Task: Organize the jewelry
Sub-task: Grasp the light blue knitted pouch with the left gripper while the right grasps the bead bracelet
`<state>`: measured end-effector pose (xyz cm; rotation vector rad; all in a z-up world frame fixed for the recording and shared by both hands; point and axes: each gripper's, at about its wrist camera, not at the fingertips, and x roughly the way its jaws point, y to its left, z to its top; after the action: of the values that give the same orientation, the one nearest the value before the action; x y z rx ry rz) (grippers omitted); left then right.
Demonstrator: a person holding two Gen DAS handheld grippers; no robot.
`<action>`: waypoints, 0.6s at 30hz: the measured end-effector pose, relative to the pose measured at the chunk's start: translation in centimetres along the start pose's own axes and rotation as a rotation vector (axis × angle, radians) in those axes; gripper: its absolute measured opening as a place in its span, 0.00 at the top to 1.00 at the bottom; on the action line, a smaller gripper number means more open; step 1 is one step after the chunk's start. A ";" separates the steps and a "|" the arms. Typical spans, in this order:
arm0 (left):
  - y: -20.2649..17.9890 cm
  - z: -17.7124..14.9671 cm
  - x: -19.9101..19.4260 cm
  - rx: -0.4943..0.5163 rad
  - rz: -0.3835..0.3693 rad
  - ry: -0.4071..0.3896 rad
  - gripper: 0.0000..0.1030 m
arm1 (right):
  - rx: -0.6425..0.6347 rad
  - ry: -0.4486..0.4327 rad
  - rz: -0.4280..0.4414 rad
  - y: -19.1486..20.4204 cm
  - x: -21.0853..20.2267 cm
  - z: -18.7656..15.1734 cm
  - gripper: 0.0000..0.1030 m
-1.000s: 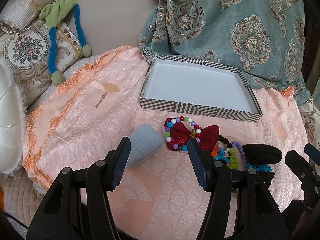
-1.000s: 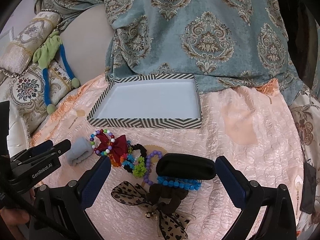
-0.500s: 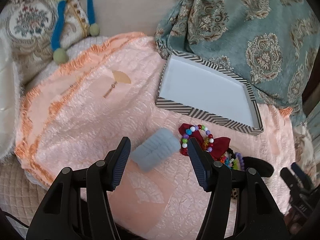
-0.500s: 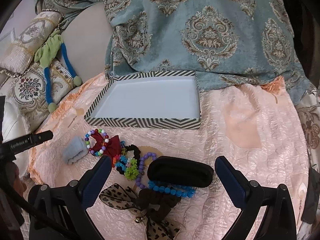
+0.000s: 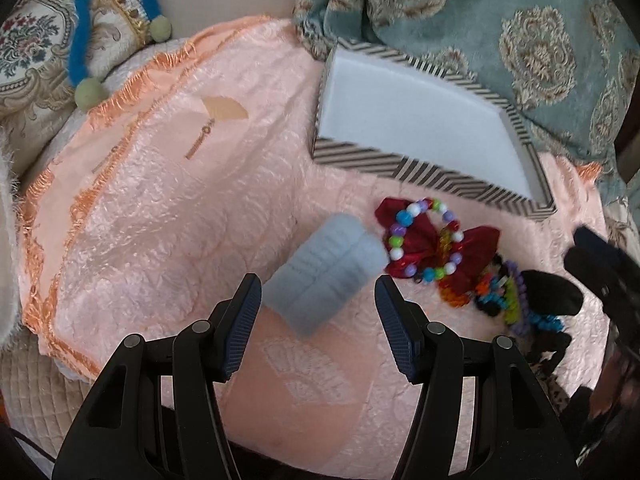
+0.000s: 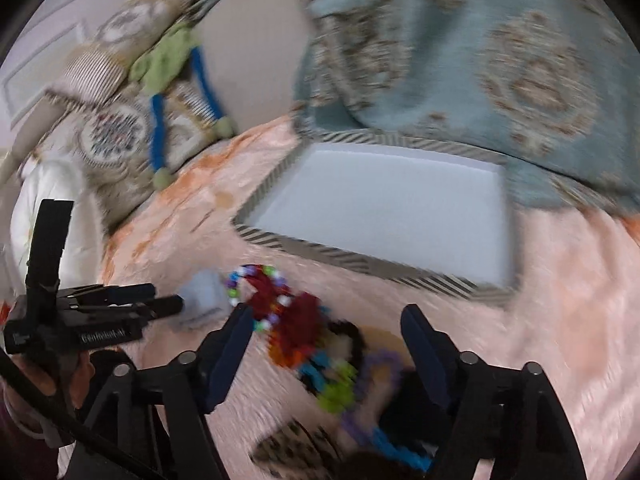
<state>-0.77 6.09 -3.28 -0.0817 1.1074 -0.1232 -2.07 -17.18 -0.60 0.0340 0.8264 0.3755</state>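
A pale blue-grey fuzzy hair piece [image 5: 326, 270] lies on the peach bedspread, just ahead of my open left gripper [image 5: 316, 304], between its fingers. Right of it lie a red bow [image 5: 440, 248] with a multicoloured bead bracelet [image 5: 420, 240], then a heap of coloured bead bands [image 5: 504, 296] and a black oval clip [image 5: 554, 294]. A white tray with striped rim [image 5: 404, 164] stands behind, empty. My right gripper [image 6: 326, 344] is open above the red bow [image 6: 292, 316] and bead heap [image 6: 340, 376]; this view is blurred. The tray [image 6: 360, 260] lies beyond.
A teal damask blanket [image 5: 500, 20] rises behind the tray. Embroidered cushions and a green-blue plush toy [image 5: 80, 52] lie at the far left. The bedspread's fringed edge [image 5: 60, 240] drops off at the left. The left gripper shows in the right wrist view [image 6: 132, 306].
My left gripper has moved forward and down onto the blue-grey piece, which now sits between its fingers. My right gripper has swung left and down over the bow and bead heap.
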 end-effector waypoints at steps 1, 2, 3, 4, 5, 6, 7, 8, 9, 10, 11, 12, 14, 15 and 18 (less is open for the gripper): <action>0.1 0.0 0.4 0.002 0.003 0.007 0.43 | -0.034 0.021 0.023 0.7 1.3 0.6 0.34; 0.2 0.1 0.7 0.008 0.008 0.013 0.43 | -0.052 0.037 0.036 1.0 2.1 0.9 0.38; 0.2 0.1 0.9 0.015 0.012 0.019 0.43 | -0.075 0.062 0.055 1.4 3.2 1.3 0.39; 0.1 0.2 1.3 0.028 0.017 0.027 0.43 | -0.094 0.083 0.073 1.8 4.4 1.7 0.40; 0.1 0.2 1.6 0.039 0.020 0.032 0.42 | -0.106 0.097 0.090 2.1 5.3 2.1 0.40; -0.1 0.2 1.9 0.051 0.022 0.036 0.42 | -0.113 0.109 0.104 2.2 5.9 2.3 0.40; -0.3 0.3 2.3 0.069 0.026 0.040 0.42 | -0.120 0.126 0.122 2.4 7.0 2.6 0.40; -0.4 0.4 2.5 0.078 0.027 0.042 0.42 | -0.123 0.136 0.131 2.4 7.7 2.8 0.40; -0.5 0.4 2.7 0.089 0.027 0.043 0.42 | -0.121 0.153 0.148 2.4 8.6 2.9 0.40; -0.6 0.4 2.9 0.099 0.025 0.041 0.42 | -0.117 0.170 0.159 2.3 9.4 3.0 0.41; -0.7 0.4 3.1 0.107 0.021 0.038 0.43 | -0.113 0.182 0.163 2.2 9.9 2.9 0.49; -0.8 0.4 3.2 0.114 0.015 0.033 0.43 | -0.110 0.200 0.171 2.1 10.6 2.8 0.56; -0.8 0.5 3.5 0.119 0.005 0.031 0.45 | -0.097 0.224 0.203 1.9 11.3 2.5 0.78; -0.8 0.5 3.5 0.120 -0.004 0.028 0.54 | -0.091 0.221 0.215 1.9 11.4 2.3 0.81; -1.1 0.5 3.3 0.121 -0.019 0.019 0.67 | -0.075 0.183 0.228 1.9 10.3 2.0 0.91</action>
<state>1.02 4.59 -5.83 0.0167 1.1157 -0.2080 5.17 -11.72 -6.22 0.0246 0.9923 0.6311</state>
